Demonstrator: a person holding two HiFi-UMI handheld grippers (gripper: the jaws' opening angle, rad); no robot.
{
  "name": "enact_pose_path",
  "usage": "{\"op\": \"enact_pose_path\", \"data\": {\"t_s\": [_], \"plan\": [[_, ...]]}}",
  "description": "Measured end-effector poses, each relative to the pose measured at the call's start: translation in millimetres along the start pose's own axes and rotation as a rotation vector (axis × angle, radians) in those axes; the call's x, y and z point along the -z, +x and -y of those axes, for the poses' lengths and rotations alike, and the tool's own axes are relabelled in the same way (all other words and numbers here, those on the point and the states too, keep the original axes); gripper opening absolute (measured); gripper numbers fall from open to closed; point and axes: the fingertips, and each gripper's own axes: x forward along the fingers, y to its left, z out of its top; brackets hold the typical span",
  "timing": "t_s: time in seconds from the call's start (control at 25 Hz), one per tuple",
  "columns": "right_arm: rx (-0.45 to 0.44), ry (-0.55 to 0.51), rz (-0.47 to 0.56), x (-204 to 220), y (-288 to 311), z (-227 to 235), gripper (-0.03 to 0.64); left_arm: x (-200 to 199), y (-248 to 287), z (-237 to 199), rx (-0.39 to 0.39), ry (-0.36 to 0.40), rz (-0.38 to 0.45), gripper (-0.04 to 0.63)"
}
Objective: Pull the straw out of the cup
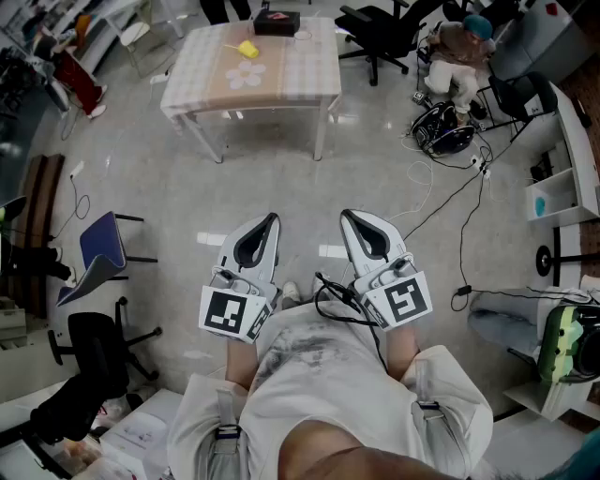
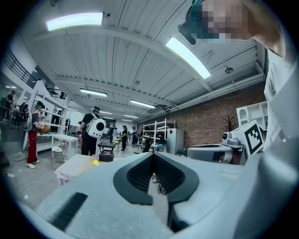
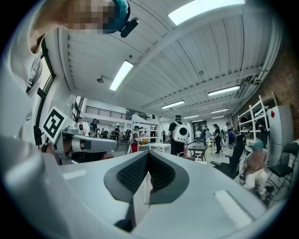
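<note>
A small yellow cup point(image 1: 247, 49) stands on the checked table point(image 1: 309, 70) far ahead across the floor; in the left gripper view the cup point(image 2: 95, 162) is a tiny yellow spot. No straw can be made out at this distance. My left gripper point(image 1: 272, 218) and right gripper point(image 1: 348, 215) are held side by side close to my chest, pointing level toward the table. Both are shut with nothing between the jaws, as the left gripper view point(image 2: 153, 154) and the right gripper view point(image 3: 147, 153) also show.
A black box point(image 1: 277, 22) sits at the table's far edge. Office chairs point(image 1: 380, 33), a blue chair point(image 1: 101, 248), floor cables point(image 1: 450, 202) and white shelving point(image 1: 562, 187) ring the open floor. People stand in the background point(image 2: 93, 130).
</note>
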Motion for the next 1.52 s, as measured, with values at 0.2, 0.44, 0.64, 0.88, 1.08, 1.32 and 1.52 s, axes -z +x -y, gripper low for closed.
{"op": "enact_pose_path", "data": {"t_s": [0.2, 0.44, 0.64, 0.88, 1.08, 1.32, 1.52], "plan": [[0.025, -0.002, -0.003, -1, -3, 16, 0.009, 0, 13, 7, -0.001, -0.003, -0.006, -0.003], [0.005, 0.003, -0.007, 1, -5, 33, 0.009, 1, 27, 16, -0.018, 0.002, -0.011, -0.003], [-0.030, -0.007, -0.010, 1, -5, 41, 0.009, 1, 33, 21, -0.050, 0.003, -0.015, -0.003], [-0.044, 0.001, -0.018, 4, 4, 48, 0.009, 3, 40, 15, -0.071, -0.001, -0.024, -0.003], [-0.035, 0.005, -0.033, 8, 21, 66, 0.009, 7, 63, 2, -0.058, -0.009, -0.032, -0.003], [-0.006, 0.011, -0.049, 18, 46, 84, 0.009, 14, 90, -21, -0.032, -0.027, -0.036, -0.003], [0.010, 0.005, -0.050, 17, 76, 102, 0.009, 10, 118, -45, -0.013, -0.023, -0.034, -0.003]]}}
